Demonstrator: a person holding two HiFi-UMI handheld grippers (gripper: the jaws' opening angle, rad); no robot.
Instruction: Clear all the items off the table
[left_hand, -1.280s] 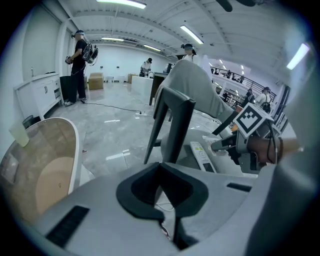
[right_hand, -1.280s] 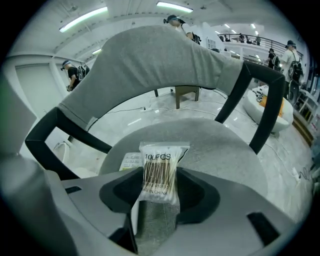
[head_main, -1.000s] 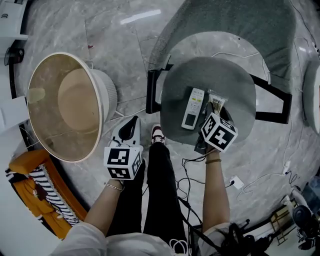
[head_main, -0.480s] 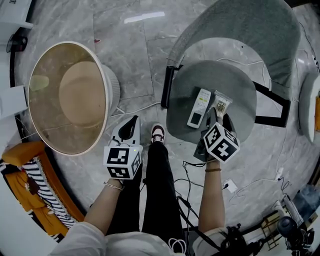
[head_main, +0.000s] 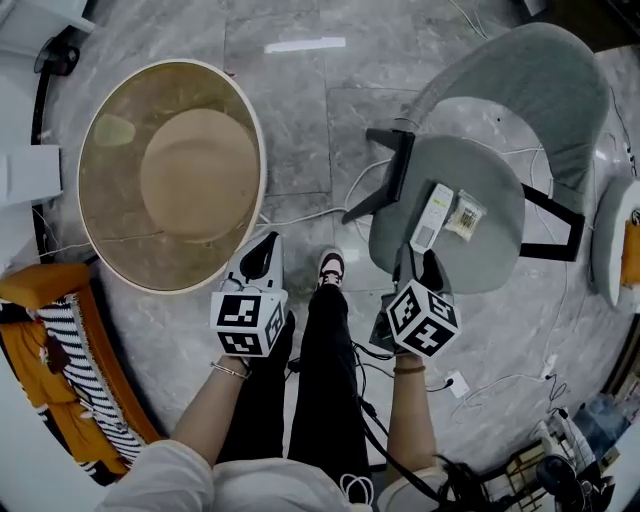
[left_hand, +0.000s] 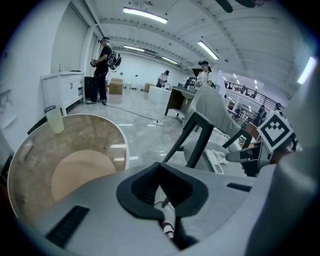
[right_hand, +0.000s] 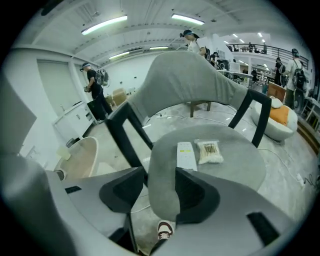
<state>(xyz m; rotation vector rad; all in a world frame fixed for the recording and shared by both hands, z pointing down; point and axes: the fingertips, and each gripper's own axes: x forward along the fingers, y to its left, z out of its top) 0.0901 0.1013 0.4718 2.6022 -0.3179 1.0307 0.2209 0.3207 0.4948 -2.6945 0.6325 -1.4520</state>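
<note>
A white remote (head_main: 432, 216) and a clear packet of small sticks (head_main: 466, 213) lie side by side on the grey seat (head_main: 480, 260) of a chair. My right gripper (head_main: 417, 262) hovers at the seat's near edge, short of the remote. Its jaws stand apart and have just been closing, with nothing between them. In the right gripper view the remote (right_hand: 185, 155) and the packet (right_hand: 209, 151) lie beyond the open jaws. My left gripper (head_main: 263, 250) hangs over the floor beside a big round beige bin (head_main: 170, 175), its pads together and empty.
A person's leg and shoe (head_main: 331, 268) stand between the grippers. Cables (head_main: 500, 385) trail over the marble floor near the chair. An orange cushion with striped cloth (head_main: 50, 330) lies at the left. A white seat (head_main: 615, 250) stands at the far right. People stand far off.
My right gripper has drawn back from over the seat beside the packet to the seat's near edge. The packet and remote stay on the seat. The bin and chair have shifted right in view.
</note>
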